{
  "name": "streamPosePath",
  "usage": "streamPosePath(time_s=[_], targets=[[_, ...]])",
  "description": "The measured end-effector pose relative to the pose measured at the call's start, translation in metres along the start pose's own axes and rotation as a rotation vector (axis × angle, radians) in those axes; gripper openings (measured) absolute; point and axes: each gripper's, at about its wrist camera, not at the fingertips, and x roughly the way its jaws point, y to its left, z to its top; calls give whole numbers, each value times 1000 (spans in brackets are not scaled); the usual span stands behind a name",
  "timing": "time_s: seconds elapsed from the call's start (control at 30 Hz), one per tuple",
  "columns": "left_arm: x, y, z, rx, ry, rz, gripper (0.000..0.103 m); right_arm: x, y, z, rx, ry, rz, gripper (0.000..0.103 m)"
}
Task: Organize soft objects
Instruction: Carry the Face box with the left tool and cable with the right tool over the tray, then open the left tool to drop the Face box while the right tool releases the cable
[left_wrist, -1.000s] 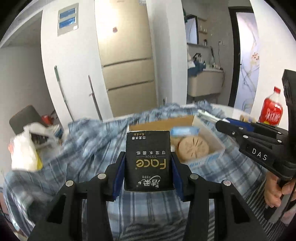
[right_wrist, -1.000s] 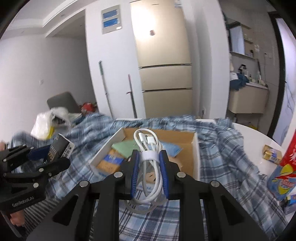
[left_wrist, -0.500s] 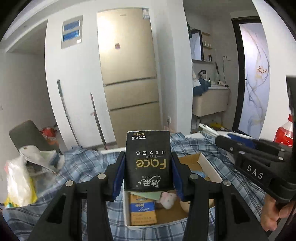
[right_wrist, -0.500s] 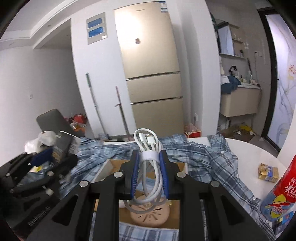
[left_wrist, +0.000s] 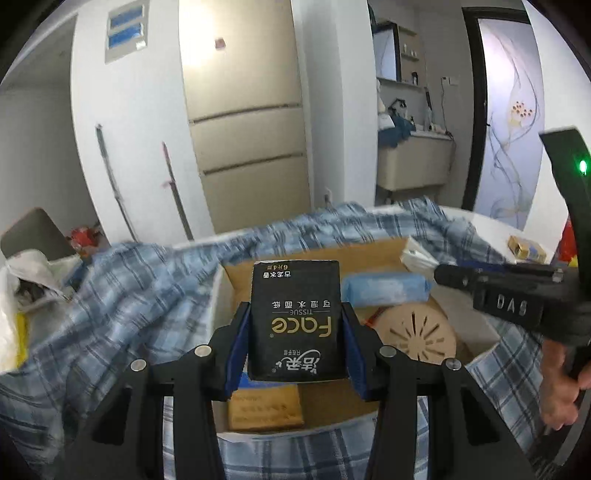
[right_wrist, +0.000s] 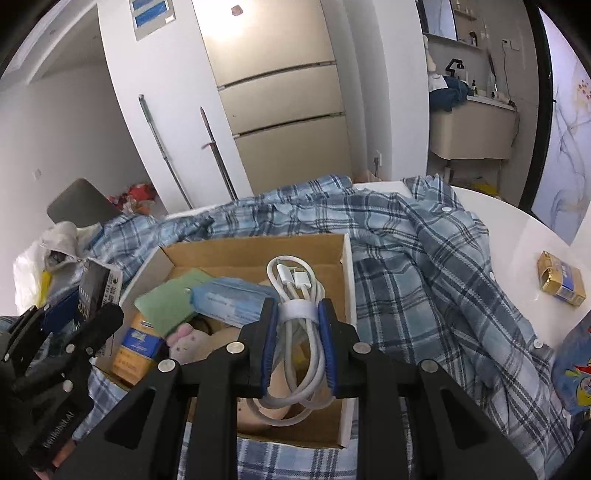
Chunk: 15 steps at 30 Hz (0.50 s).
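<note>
Here the left tool (left_wrist: 295, 332) is clamped on a black pack of Face tissues (left_wrist: 295, 317), its blue pads pressing the pack's two long sides, and the pack stands upright between them with its print upside down, hanging over the near left part of an open cardboard box (right_wrist: 347, 266). The right tool (right_wrist: 297, 332) is clenched on a coiled white charging cable (right_wrist: 295, 295), gripped at its white strap, with the plugs at the top of the coil and the loops drooping below the pads over the box's near right part. The box sits on a blue plaid shirt (right_wrist: 424, 266) spread across the white worktop (right_wrist: 517, 236). Inside the box lie a blue wipes packet (right_wrist: 229, 302), a green card (right_wrist: 170, 299) toward the left wall, an orange and blue carton (right_wrist: 136, 350) in the near left corner, a small pink plush toy (right_wrist: 184, 341) just beside that carton, and a round tan slotted disc (left_wrist: 421, 332). On the worktop's right edge, well apart from the box, lies a small gold pack (right_wrist: 561, 284). A white plastic bag (right_wrist: 29, 273) sits at the far left. A hand (left_wrist: 557, 391) grips the right tool's handle.
</note>
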Motion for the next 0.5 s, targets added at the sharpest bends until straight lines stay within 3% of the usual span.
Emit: streamPosePath(time_s=[0.33,0.4,0.47,0.5], targets=[[9,2,-7,-20,27,-2,49,12,-4,-4,25,51,5,23],[9,4,-5,-29,30,4,55,11,-4,-4,27,50,7,30],[7,6,-5,-38,19,12,69,7,-4,-3,33,32,22,57],[6,7,-5,-41,10,15,70,4,-4,-3,34,16,23,58]])
